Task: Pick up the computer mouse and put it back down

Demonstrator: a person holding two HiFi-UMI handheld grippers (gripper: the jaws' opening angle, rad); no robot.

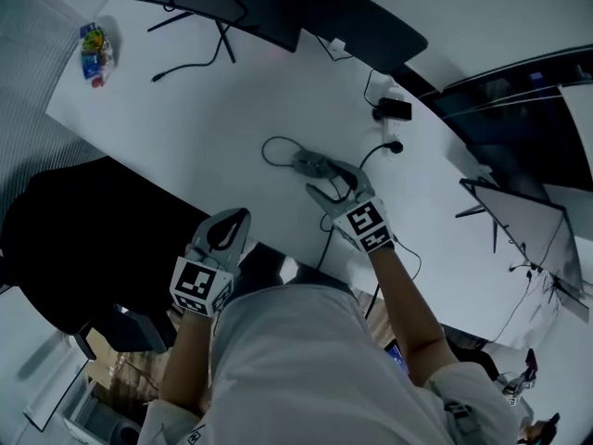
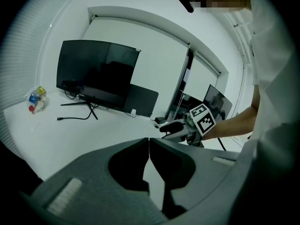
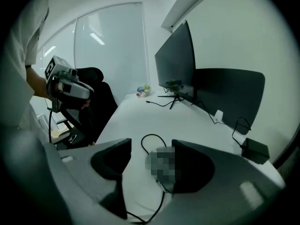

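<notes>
A grey computer mouse (image 1: 310,163) lies on the white desk (image 1: 185,128), its black cable curling in a loop behind it. My right gripper (image 1: 324,178) is open and low over the desk. In the right gripper view the mouse (image 3: 161,165) sits between the spread jaws (image 3: 151,144), close to the right-hand one, and I cannot tell whether that jaw touches it. My left gripper (image 1: 243,215) hovers shut and empty at the desk's near edge, to the left of the mouse. Its tips meet in the left gripper view (image 2: 149,139).
A black monitor (image 1: 269,3) on a thin stand occupies the desk's far side, with a loose cable beside it. A small bag of colourful items (image 1: 94,52) lies at the far left corner. A black adapter (image 1: 394,109) sits beyond the mouse. A black chair (image 1: 93,239) stands left.
</notes>
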